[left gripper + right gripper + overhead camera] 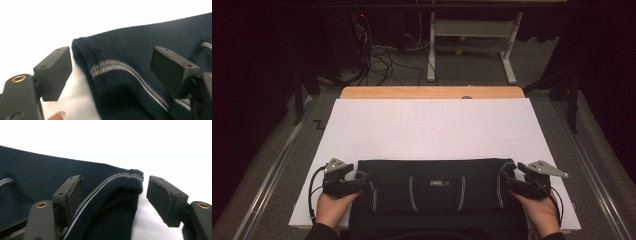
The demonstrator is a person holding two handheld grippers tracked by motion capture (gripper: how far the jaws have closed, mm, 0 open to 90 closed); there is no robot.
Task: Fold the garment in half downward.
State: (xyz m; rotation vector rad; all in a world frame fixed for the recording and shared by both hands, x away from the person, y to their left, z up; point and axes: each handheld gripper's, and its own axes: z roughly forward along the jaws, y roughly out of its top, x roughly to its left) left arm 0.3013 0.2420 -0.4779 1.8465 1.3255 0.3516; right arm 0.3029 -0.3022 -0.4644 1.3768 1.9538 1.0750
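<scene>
So both grippers are sitting released (jaws apart); the left gripper (362,176) is straddling one cuff of the dark sweater (437,192). The right gripper (508,176) is straddling the other.

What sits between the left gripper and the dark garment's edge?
Nothing visible. The left gripper has its jaws open astride the striped corner of the dark garment, pads clear of the cloth. The right gripper sits likewise at the other corner.

The high view is looking forward and down over the desk (432,125); both claw views are sitting close, sharing the dark garment (437,192).
</scene>
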